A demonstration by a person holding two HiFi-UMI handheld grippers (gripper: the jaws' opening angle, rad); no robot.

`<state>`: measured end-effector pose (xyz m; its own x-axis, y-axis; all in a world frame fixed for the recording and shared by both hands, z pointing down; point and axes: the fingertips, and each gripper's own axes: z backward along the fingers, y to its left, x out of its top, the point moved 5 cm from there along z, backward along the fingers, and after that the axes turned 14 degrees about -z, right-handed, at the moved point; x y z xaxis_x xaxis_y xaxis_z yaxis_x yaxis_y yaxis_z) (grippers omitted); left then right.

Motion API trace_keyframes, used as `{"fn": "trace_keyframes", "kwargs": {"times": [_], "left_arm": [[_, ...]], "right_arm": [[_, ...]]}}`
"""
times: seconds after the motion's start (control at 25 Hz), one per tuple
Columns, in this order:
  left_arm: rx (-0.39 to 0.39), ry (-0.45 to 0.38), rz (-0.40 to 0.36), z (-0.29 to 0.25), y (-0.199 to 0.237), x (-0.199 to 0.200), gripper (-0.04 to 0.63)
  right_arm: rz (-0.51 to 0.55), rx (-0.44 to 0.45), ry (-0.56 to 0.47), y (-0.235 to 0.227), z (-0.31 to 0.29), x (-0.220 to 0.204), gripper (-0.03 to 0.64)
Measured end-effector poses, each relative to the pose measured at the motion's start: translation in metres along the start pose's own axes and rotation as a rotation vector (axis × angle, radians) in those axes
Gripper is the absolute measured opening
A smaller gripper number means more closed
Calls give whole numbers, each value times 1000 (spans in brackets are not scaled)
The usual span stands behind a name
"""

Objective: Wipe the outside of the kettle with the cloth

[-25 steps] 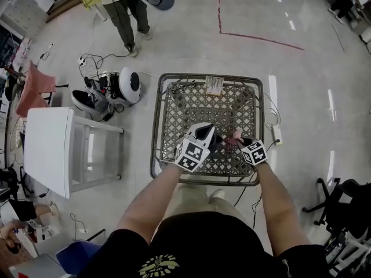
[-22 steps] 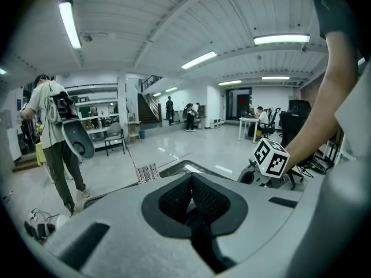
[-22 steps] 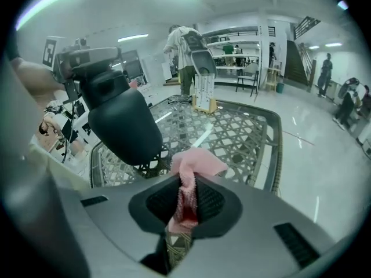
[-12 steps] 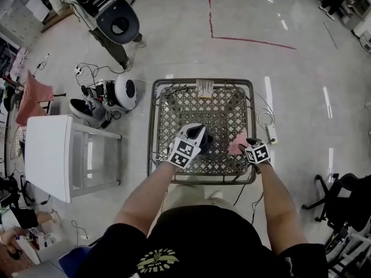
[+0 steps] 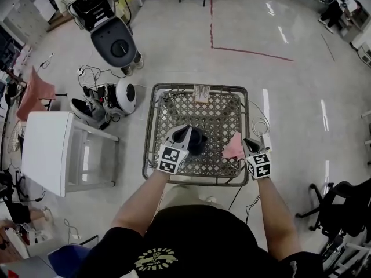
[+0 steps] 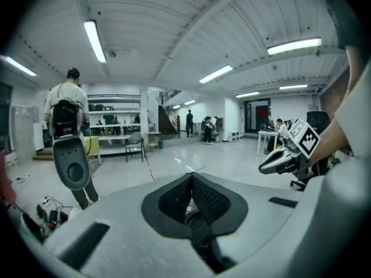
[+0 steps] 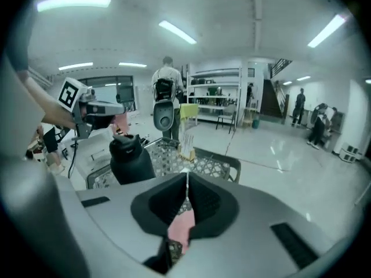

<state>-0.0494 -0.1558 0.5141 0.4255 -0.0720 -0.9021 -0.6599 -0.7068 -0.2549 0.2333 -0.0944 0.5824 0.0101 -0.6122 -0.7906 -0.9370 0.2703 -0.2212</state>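
Just left of the kettle [image 5: 199,139], the left tool [image 5: 186,131] hangs with its jaws pressed together and nothing visible between them. In the right gripper view it sits above the kettle's lid and apart from it.

The kettle stands upright on the woven surface [image 5: 223,109], a little toward the person's edge. It is black and matte, with a rounded body that narrows to a capped top. No spots or streaks can be made out on it.

Right of the kettle, with a gap between them, the right tool [image 5: 247,145] is clamped on a pink cloth [image 5: 234,149]. The cloth droops from the jaws on the kettle's side without touching it.

The step in hand looks like the carry: the cloth is gripped and lifted, but wiping has not begun. The next move probably calls for bringing the cloth across to the kettle's near wall and pressing it flat enough to rub. A loose corner would only brush the wall. The kettle is unsupported, so the left tool would likely need to steady it at the lid or handle, or a sideways push could slide it across the weave.
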Motion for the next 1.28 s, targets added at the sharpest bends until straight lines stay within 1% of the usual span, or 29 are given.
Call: {"fn": "trace_keyframes", "kwargs": {"times": [0.12, 0.2, 0.36, 0.48, 0.56, 0.68, 0.8, 0.92, 1.12, 1.28], "left_arm": [[59, -64, 32, 37, -1, 13, 8], [92, -95, 57, 61, -2, 20, 8], [154, -148, 89, 101, -7, 40, 8], [185, -196, 77, 129, -13, 65, 8], [209, -221, 40, 147, -16, 80, 8], [249, -241, -18, 171, -19, 103, 8], [279, -274, -33, 189, -22, 125, 8], [285, -296, -44, 200, -30, 141, 8], [289, -314, -73, 208, -42, 152, 8], [288, -312, -71, 214, -51, 156, 8]], "right_arm": [[-40, 6, -120, 5, 32, 25, 11], [-54, 19, -182, 11, 51, 40, 11], [-37, 31, -278, 25, 91, 62, 11], [-12, 37, -345, 38, 121, 80, 11], [-4, 45, -382, 46, 140, 89, 11], [13, 59, -420, 58, 166, 100, 11], [41, 68, -452, 67, 189, 110, 11], [66, 77, -474, 78, 206, 113, 11], [82, 107, -493, 91, 219, 112, 11], [78, 118, -499, 95, 225, 109, 11]]}}
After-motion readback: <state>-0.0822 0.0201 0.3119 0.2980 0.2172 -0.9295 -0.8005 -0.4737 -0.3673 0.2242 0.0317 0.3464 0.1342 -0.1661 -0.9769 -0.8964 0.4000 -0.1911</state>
